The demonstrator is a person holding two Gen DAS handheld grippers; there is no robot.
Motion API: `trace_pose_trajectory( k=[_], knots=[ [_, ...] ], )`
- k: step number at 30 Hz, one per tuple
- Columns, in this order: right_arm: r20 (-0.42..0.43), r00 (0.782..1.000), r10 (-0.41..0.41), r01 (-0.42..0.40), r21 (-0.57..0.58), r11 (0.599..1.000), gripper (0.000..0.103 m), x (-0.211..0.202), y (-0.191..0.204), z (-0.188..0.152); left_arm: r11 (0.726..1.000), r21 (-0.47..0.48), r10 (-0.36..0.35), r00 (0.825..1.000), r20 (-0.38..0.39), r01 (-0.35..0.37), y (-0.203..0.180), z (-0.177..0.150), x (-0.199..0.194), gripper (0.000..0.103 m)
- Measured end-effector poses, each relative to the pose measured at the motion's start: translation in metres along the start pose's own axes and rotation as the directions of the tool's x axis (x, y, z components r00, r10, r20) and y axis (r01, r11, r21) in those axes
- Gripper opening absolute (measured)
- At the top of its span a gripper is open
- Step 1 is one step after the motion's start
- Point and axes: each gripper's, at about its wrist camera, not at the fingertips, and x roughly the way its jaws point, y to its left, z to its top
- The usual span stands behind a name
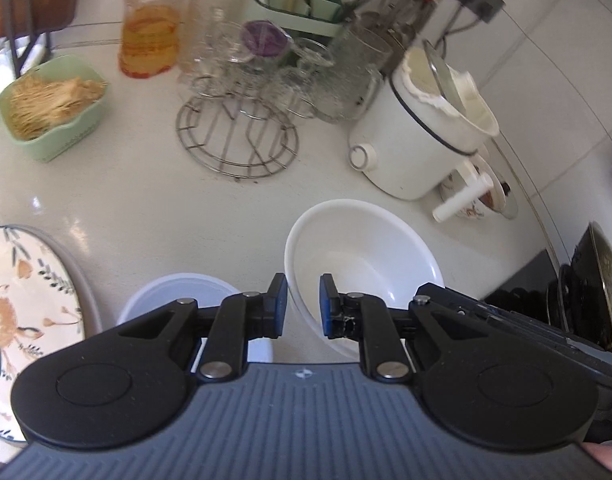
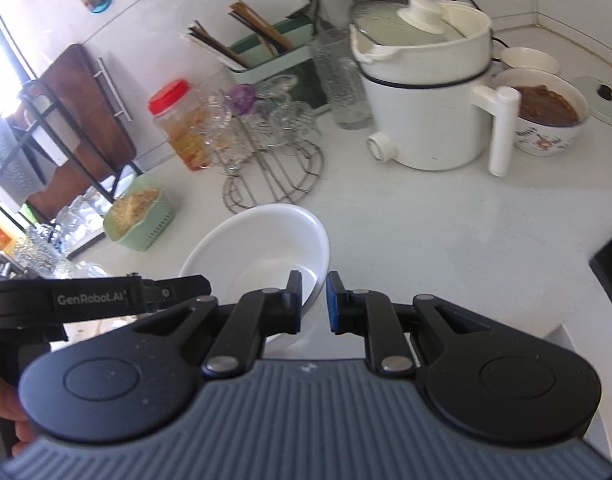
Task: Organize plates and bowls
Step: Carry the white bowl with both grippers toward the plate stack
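Note:
A large white bowl [image 1: 366, 256] is tilted over the white counter, its near rim between the pads of my left gripper [image 1: 303, 304], which straddles that rim with a small gap. The same bowl shows in the right wrist view [image 2: 261, 252], where my right gripper [image 2: 314, 300] straddles its right rim, also slightly apart. A smaller white bowl [image 1: 177, 296] sits just left of the left gripper. A floral plate [image 1: 29, 304] lies at the far left.
A wire rack of glass cups [image 1: 241, 128], a green tub [image 1: 53, 108], a red-lidded jar [image 1: 153, 20] and a white electric pot [image 1: 418, 136] stand behind. A bowl of brown food [image 2: 546, 112] sits at the right; a dark pan [image 1: 594, 292] stands by the stove.

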Motion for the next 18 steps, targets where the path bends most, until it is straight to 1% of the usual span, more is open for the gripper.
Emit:
trace_pose_trajectory(
  k=[3, 6, 9, 12, 15, 18],
  knots=[
    [0.000, 1.000, 0.023, -0.023, -0.018, 1.000, 0.016, 0.001, 0.009, 0.005, 0.999, -0.052, -0.009, 1.000, -0.006, 0.009, 0.012, 0.004, -0.009, 0.019],
    [-0.007, 0.999, 0.050, -0.051, -0.036, 0.998, 0.016, 0.004, 0.019, 0.009, 0.996, -0.086, -0.009, 1.000, 0.023, 0.011, 0.021, 0.005, -0.021, 0.019],
    [-0.013, 0.997, 0.073, -0.073, -0.067, 0.995, 0.016, 0.007, 0.031, 0.010, 0.994, -0.110, 0.008, 0.999, 0.048, -0.003, 0.031, 0.004, -0.031, 0.019],
    [-0.025, 0.997, 0.074, -0.076, -0.107, 0.991, 0.016, 0.015, 0.042, 0.008, 0.990, -0.142, 0.007, 0.999, 0.051, 0.000, 0.043, 0.003, -0.039, 0.019],
    [-0.050, 0.993, 0.107, -0.112, -0.113, 0.987, 0.017, 0.019, 0.048, 0.005, 0.988, -0.154, 0.029, 0.997, 0.071, -0.018, 0.052, 0.000, -0.050, 0.019],
    [-0.070, 0.990, 0.124, -0.133, -0.148, 0.980, 0.017, 0.022, 0.057, 0.001, 0.985, -0.170, 0.052, 0.995, 0.085, -0.037, 0.060, -0.005, -0.057, 0.019]
  ],
)
